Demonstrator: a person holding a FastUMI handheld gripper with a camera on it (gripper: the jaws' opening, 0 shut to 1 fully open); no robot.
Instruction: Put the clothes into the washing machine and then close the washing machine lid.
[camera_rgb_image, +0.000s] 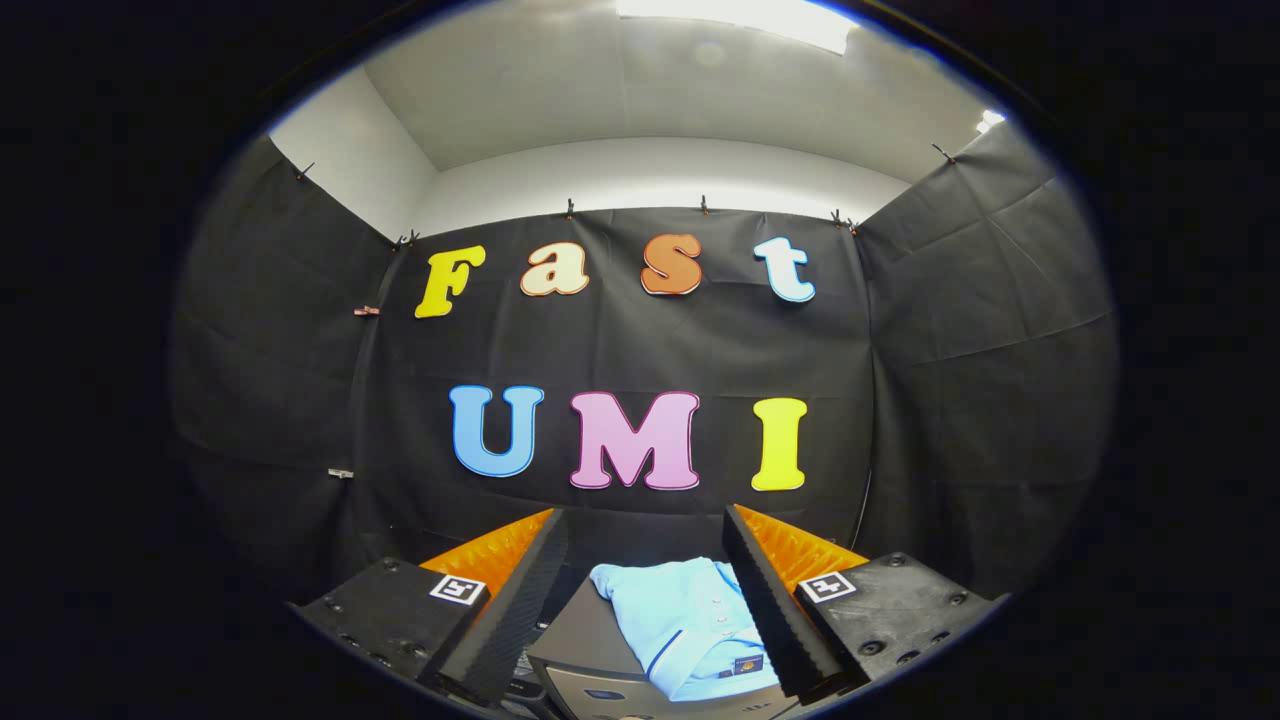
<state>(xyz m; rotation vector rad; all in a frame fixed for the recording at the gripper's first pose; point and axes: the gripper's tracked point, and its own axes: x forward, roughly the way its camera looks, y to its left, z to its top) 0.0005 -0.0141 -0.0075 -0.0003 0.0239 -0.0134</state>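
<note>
Presently: gripper, fingers spread wide, nothing held, raised before the black cloth wall. Shirt, light blue, folded, with buttons and a small dark tag; lies between and below the fingers on top of the washing machine. White ceiling above.

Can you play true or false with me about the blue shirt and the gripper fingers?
1. The shirt is light blue. True.
2. The fingers are squeezed shut on the shirt. False: they stand apart, open, with the shirt lying between them.
3. The shirt lies folded on top of the washing machine. True.
4. The shirt is hanging on the booth wall. False: it rests on the machine, below the wall.
</note>
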